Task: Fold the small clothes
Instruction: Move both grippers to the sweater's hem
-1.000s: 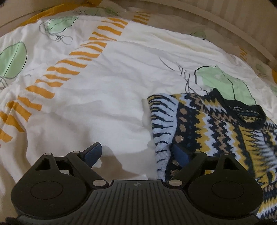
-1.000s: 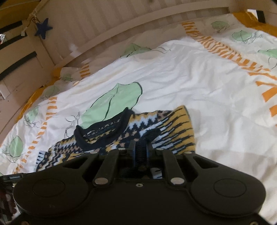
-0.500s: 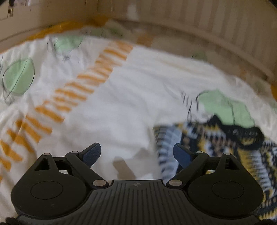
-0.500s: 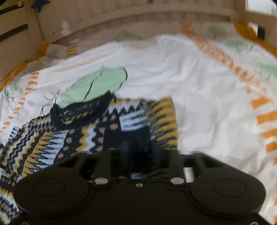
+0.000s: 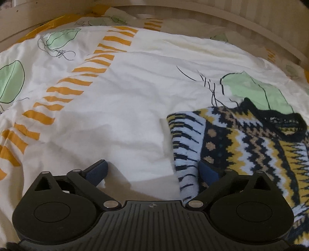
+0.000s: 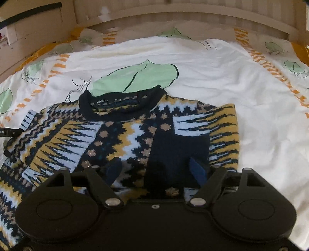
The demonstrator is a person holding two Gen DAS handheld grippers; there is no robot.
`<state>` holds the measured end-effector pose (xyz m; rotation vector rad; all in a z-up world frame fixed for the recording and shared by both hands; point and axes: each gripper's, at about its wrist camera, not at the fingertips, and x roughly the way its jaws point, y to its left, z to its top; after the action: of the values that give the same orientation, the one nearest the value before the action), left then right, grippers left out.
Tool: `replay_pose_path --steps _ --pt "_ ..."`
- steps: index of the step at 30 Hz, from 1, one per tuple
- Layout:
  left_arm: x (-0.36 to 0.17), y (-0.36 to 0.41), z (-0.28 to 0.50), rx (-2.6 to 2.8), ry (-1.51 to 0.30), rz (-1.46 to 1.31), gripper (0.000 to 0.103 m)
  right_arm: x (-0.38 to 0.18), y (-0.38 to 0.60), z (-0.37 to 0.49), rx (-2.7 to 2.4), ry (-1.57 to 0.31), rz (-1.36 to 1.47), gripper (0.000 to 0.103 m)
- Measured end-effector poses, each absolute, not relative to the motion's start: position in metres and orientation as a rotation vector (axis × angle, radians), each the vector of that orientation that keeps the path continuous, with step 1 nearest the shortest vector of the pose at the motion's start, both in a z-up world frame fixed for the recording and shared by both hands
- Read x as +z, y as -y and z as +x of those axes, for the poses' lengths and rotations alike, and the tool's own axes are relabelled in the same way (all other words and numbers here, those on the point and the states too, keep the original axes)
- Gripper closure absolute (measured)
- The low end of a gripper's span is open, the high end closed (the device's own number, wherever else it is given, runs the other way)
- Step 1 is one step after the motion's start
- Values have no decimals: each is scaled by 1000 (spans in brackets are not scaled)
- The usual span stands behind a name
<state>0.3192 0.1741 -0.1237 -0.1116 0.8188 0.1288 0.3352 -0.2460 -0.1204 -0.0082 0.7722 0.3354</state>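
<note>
A small knitted sweater [image 6: 119, 135] in navy, yellow and pale blue zigzags lies flat on the bed, collar [image 6: 123, 102] away from me. Its right sleeve [image 6: 195, 135] is folded in over the body, navy cuff toward me. My right gripper [image 6: 156, 168] is open, empty, just above the sweater's lower middle. In the left wrist view the sweater [image 5: 241, 146] fills the right side. My left gripper [image 5: 152, 171] is open and empty at the sweater's left folded edge [image 5: 185, 150], its right finger over the knit.
The bed is covered by a white sheet [image 5: 115, 108] printed with green leaves and orange stripes. A slatted wooden bed rail [image 6: 173, 17] curves along the far side. Part of my left gripper [image 6: 7, 133] shows at the left edge of the right wrist view.
My right gripper has let go of the sleeve cuff, opened and pulled back, leaving the sleeve folded over the body. My left gripper stayed open, shifting only slightly.
</note>
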Motion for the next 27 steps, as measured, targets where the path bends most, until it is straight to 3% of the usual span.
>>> replay_pose_path --steps 10,14,27 --pt "-109 -185 307 110 -797 -179 1 -115 245 326 356 -765 -13 14" --pt "-89 -185 277 112 -772 -172 1 -97 259 307 356 -762 83 7" --pt "-42 -148 149 -119 -818 -222 1 -51 296 198 322 -837 300 3"
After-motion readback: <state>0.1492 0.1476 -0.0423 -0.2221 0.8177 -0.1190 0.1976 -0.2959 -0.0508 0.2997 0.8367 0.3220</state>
